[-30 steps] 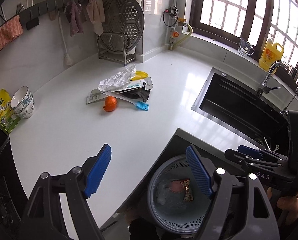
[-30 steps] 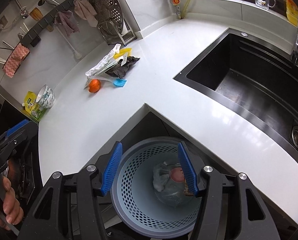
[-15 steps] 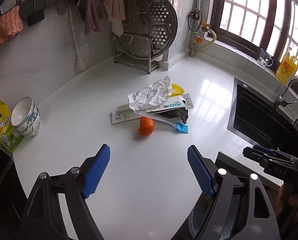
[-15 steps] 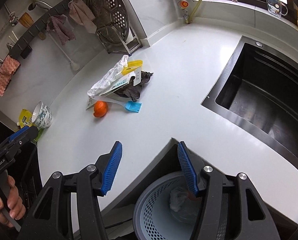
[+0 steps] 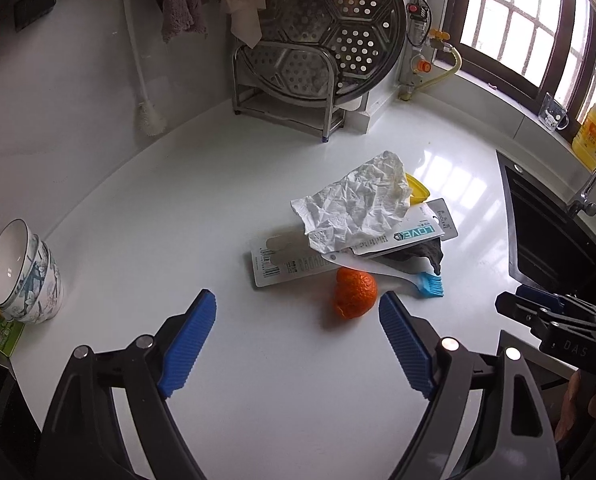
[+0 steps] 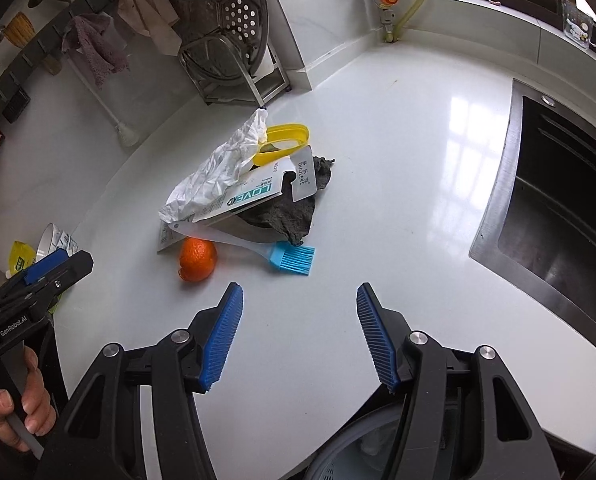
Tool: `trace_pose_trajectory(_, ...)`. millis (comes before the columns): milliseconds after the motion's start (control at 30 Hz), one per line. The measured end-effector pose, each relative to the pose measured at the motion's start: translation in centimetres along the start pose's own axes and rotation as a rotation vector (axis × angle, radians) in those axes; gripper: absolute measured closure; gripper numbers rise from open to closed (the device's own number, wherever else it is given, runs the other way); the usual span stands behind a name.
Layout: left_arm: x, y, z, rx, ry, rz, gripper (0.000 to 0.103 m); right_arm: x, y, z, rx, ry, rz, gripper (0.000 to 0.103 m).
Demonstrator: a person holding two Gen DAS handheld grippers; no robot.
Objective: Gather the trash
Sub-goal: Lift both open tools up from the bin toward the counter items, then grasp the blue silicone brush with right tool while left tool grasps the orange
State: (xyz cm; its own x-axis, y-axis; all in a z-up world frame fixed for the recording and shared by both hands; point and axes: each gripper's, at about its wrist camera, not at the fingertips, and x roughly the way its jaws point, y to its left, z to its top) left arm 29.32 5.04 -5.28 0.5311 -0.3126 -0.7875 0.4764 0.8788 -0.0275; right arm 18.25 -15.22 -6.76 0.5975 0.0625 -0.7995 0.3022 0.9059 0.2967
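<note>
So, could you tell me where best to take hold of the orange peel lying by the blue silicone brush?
Probably across the domed middle of the orange peel, coming from above on the near side: it lies free in front of the pile, while the blue silicone brush handle crosses just behind.

The trash is lying heaped mid-counter: crumpled white paper is resting on printed packaging cards, which are overlapping what is possibly a dark cloth. An orange peel is sitting just near of the heap.
</note>
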Motion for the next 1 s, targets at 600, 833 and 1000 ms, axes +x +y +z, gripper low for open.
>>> trace_pose_trajectory(600,4.2,2.1,-2.3,-0.082,0.044,-0.006,0.021,7.5,3.4,1.1,-0.278,0.003,-0.091,0.046)
trace_pose_trajectory(833,4.8,2.0,-3.0,-0.094,0.056,-0.010,0.021,8.9,3.2,0.6,-0.302,0.019,-0.122,0.046)
trace_pose_trajectory(1000,5.0,1.9,-3.4,-0.093,0.061,-0.011,0.021,9.7,3.8,0.7,-0.332,0.012,-0.143,0.046)
